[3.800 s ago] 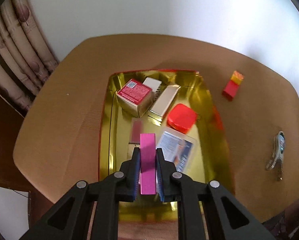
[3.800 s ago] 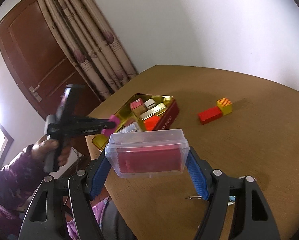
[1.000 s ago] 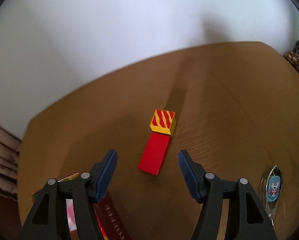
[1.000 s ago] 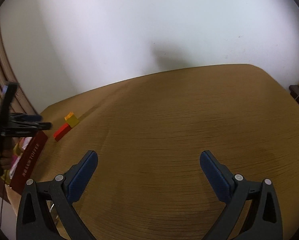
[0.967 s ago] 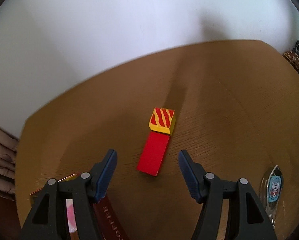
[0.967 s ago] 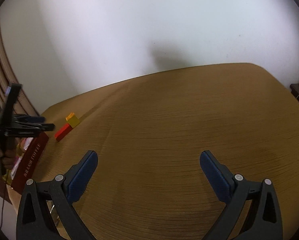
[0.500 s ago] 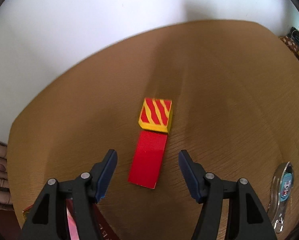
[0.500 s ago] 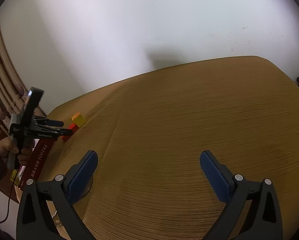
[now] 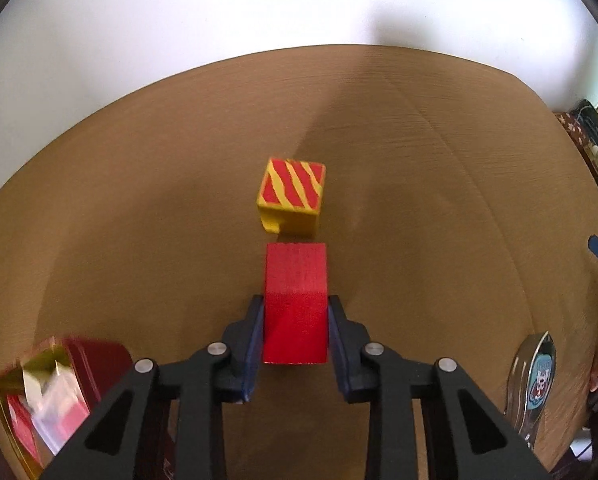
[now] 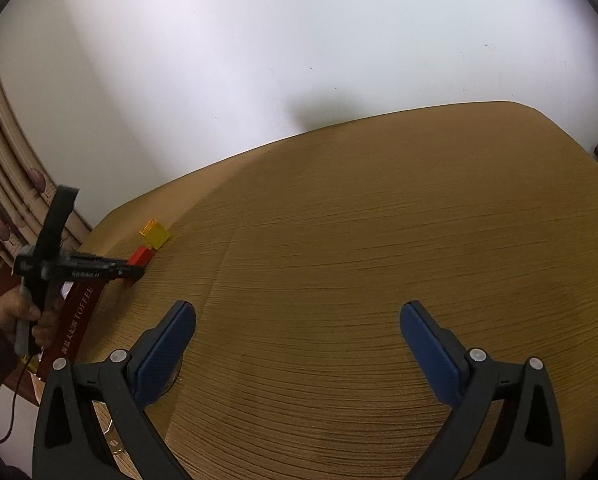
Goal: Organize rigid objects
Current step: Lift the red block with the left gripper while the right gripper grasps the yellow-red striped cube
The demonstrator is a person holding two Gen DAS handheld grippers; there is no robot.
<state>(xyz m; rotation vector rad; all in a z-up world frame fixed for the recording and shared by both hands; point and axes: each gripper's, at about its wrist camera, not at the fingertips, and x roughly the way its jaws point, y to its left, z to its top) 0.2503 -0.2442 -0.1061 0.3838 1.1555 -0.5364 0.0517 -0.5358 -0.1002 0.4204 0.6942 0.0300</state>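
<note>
A red wooden block [image 9: 295, 272] lies on the brown table with its near end between the blue pads of my left gripper [image 9: 295, 308]. The jaws are closing and both pads touch the block's sides. Just beyond it stands a yellow cube with red stripes [image 9: 293, 194], a small gap apart from the red block. In the right wrist view the left gripper [image 10: 137, 270] holds the red block [image 10: 141, 256] at the table's far left, beside the yellow cube [image 10: 155, 234]. My right gripper [image 10: 297, 320] hovers open over bare table with nothing between its fingers.
A red tin with a gold inside [image 9: 79, 360], holding several items, sits at the lower left; its side reads TOFFEE [image 10: 77, 320]. A key ring with a tag [image 9: 539, 376] lies at the right. A person's hand [image 10: 19, 312] grips the left tool. A white wall backs the table.
My left gripper came down and forward over the red block, and its wide-open jaws narrowed onto the block's sides. The right gripper stayed open and barely moved.
</note>
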